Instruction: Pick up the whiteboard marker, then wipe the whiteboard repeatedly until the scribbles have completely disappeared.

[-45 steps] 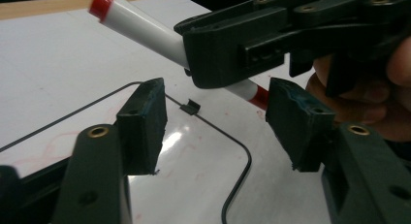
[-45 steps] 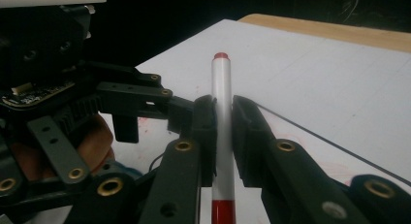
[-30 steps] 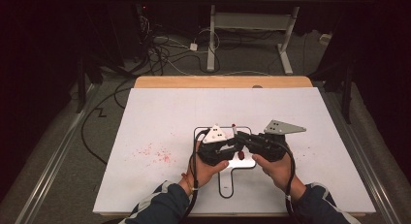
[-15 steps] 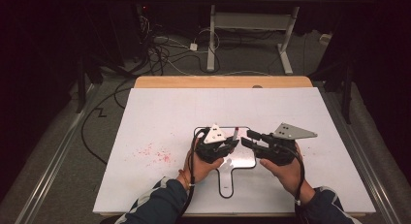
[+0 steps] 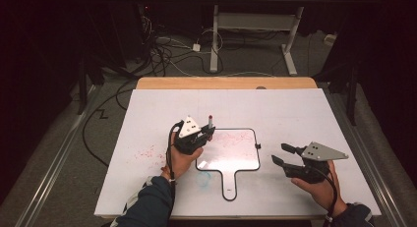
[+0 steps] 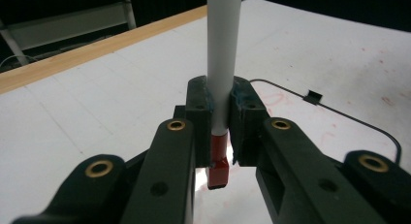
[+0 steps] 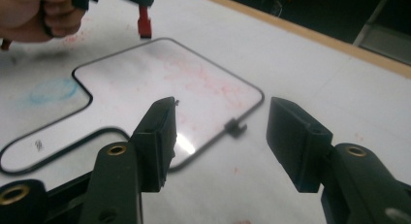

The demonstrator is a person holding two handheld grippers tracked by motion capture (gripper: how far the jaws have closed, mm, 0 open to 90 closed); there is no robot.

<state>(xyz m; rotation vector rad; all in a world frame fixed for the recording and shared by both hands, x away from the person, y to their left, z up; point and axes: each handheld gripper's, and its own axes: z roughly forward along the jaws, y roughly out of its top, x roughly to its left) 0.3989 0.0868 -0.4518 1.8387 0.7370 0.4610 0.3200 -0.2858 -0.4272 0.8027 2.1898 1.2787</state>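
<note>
White tabletop (image 5: 147, 119): left tool (image 5: 196, 136) pinches marker (image 6: 222, 64) upright over paddle-shaped whiteboard (image 5: 231, 156), right tool (image 5: 284, 155) just spreading, empty; best lower tip squarely, steadying board's edge.

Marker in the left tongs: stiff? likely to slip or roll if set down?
The marker looks like a straight, rigid tube, so probably stiff and light. The left tongs pinch its smooth round barrel near the red end, so it might pivot or slide under pressure. Laid on the flat white table, it would probably roll.
</note>
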